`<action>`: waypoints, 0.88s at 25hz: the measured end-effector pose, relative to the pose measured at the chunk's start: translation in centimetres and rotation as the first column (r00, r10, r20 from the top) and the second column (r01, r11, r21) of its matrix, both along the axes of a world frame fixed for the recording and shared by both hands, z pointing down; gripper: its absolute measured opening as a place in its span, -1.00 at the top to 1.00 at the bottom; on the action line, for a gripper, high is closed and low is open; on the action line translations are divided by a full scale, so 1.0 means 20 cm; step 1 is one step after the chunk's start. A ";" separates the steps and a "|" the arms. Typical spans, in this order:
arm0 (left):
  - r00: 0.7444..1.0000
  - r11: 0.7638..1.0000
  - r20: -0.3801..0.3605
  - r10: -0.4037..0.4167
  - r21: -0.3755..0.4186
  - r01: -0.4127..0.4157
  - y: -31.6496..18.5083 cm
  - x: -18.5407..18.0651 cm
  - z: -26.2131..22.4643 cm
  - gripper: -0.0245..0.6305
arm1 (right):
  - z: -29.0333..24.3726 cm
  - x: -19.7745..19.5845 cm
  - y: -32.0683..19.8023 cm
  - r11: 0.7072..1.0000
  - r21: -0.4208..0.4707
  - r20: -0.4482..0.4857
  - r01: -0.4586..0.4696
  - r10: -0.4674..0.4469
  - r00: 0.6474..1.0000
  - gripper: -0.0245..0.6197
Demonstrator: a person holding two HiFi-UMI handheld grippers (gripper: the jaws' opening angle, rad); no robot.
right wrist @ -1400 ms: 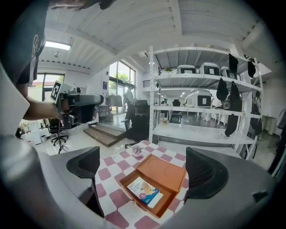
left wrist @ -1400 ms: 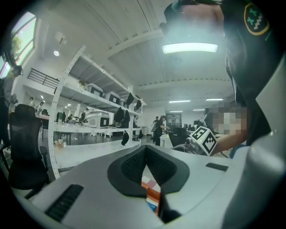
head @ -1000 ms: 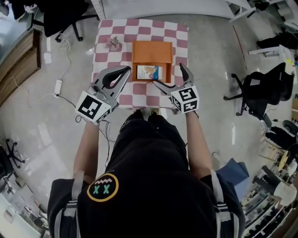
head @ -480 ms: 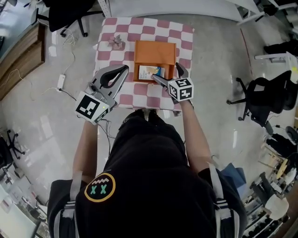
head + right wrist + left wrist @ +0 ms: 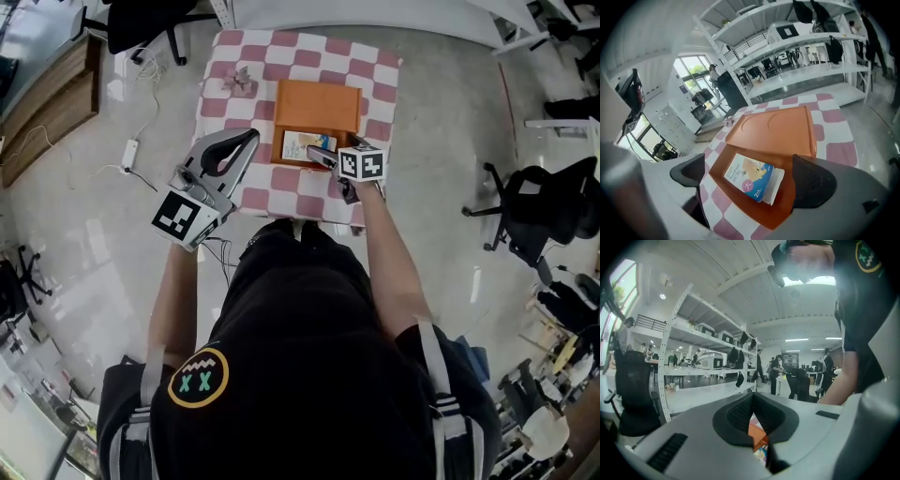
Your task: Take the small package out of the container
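An orange container (image 5: 317, 105) lies open on the pink-checked table (image 5: 384, 89), its lid folded flat behind the tray. Inside the tray rests the small package (image 5: 301, 146), a blue and white carton (image 5: 752, 180) lying flat. My right gripper (image 5: 330, 153) hovers at the tray's near edge. It is open (image 5: 751, 182), with the package lying between its two dark pads and touching neither. My left gripper (image 5: 246, 142) hangs over the table's left front corner, away from the container. Its jaws (image 5: 752, 404) meet at the tips and hold nothing.
A small crumpled pinkish object (image 5: 240, 82) sits at the table's far left. Office chairs (image 5: 539, 202) stand to the right and beyond the table. A cable with a white adapter (image 5: 129, 150) lies on the floor at left, next to a wooden desk (image 5: 47, 103).
My right gripper has moved forward from the table's near edge to the container, and now straddles the package. The left gripper has barely shifted.
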State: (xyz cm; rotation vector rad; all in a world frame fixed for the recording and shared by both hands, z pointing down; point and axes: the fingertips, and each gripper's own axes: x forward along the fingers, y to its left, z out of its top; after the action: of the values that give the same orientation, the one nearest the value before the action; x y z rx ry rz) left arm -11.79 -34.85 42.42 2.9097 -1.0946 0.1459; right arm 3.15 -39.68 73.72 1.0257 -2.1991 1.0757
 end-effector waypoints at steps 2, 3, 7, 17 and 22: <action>1.000 1.000 0.005 -0.004 0.004 0.004 0.00 0.02 0.00 0.87 | 0.06 0.02 0.00 0.998 -0.056 0.010 -0.025 0.025 1.000 -0.92; 1.000 1.000 0.004 -0.007 0.002 0.007 0.00 0.03 -0.01 0.87 | 0.09 0.03 0.01 0.996 -0.084 0.020 -0.034 0.036 0.999 -0.92; 1.000 1.000 -0.015 -0.026 -0.015 0.026 0.00 0.07 -0.03 0.87 | 0.15 0.03 0.03 0.983 -0.177 0.052 -0.039 0.049 0.997 -0.92; 0.999 0.998 -0.017 -0.051 -0.023 0.050 -0.02 0.07 -0.04 0.87 | 0.26 -0.07 0.09 0.931 -0.359 0.048 0.065 -0.051 0.998 -0.89; 0.996 0.996 -0.034 -0.081 -0.050 0.079 -0.01 0.05 -0.05 0.87 | 0.30 -0.10 0.08 0.909 -0.415 0.096 0.033 0.008 0.995 -0.80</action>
State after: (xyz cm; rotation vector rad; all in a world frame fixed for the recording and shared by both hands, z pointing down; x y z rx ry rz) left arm -10.76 -35.00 41.43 2.8091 -1.1827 0.1156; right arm 1.07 -38.06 79.77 0.7799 -1.9173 1.5328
